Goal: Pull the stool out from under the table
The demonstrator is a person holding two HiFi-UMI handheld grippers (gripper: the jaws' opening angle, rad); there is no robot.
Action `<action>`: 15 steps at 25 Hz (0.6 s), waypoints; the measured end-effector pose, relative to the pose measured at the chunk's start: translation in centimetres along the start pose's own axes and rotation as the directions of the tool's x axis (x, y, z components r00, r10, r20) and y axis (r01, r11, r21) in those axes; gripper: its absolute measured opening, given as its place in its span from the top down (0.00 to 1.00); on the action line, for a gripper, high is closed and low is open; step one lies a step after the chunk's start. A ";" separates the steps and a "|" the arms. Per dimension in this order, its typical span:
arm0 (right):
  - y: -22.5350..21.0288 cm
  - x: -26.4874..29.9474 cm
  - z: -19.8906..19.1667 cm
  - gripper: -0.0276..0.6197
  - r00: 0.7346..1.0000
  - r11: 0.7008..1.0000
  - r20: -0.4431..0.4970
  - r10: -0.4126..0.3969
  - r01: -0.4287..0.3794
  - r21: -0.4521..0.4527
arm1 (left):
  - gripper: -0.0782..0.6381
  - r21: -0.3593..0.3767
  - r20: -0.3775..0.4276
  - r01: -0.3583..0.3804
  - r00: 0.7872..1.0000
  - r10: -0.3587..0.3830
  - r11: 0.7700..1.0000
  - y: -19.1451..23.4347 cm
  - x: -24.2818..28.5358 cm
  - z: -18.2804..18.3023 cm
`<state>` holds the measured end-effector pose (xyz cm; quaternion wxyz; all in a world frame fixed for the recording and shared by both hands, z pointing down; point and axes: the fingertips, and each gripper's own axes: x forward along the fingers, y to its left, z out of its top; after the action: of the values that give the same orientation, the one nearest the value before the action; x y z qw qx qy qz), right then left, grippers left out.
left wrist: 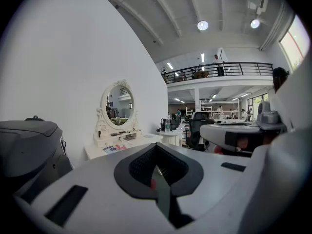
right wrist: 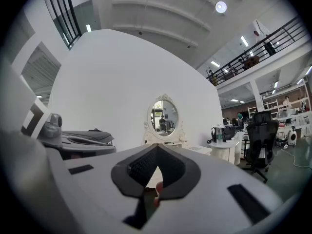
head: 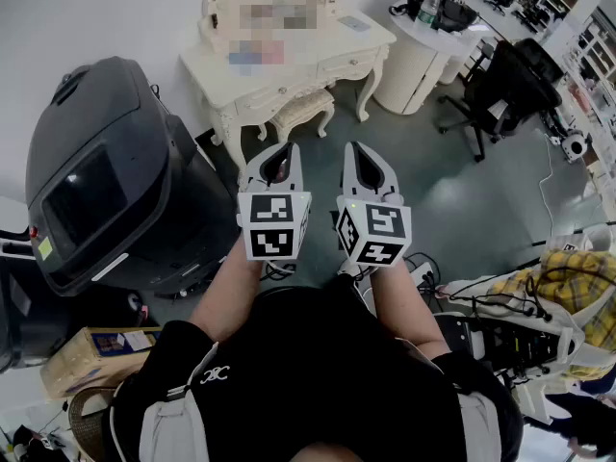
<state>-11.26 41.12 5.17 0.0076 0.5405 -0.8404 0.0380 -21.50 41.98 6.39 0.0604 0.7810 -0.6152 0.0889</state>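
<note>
Head view: left gripper [head: 282, 150] and right gripper [head: 358, 152], both clenched and empty, aimed at the stool [head: 301, 108] tucked under the table [head: 332, 48], apparently awaiting approach.

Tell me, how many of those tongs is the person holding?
2. The left tongs and the right tongs sit side by side before the person, both shut and empty, aimed toward the white dressing table.

Smooth painted table [head: 217, 80], stool [head: 301, 107] with textured cloth seat, glossy smooth floor [head: 452, 200]
</note>
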 end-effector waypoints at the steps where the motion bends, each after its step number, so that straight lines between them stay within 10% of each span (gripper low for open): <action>1: 0.2 -0.3 -0.2 0.95 1.000 1.000 -0.003 0.002 -0.002 -0.001 | 0.89 0.002 -0.002 0.000 1.000 0.000 1.000 -0.1 -0.2 -0.3; 15: -0.7 -2.3 -1.6 0.95 0.999 0.999 -0.029 -0.018 0.019 0.041 | 0.89 0.012 -0.036 0.021 0.999 -0.021 1.000 -1.8 -1.1 -1.9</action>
<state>-9.73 43.02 6.69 0.0089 0.5478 -0.8342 0.0629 -20.15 43.83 8.08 0.0674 0.7860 -0.6053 0.1060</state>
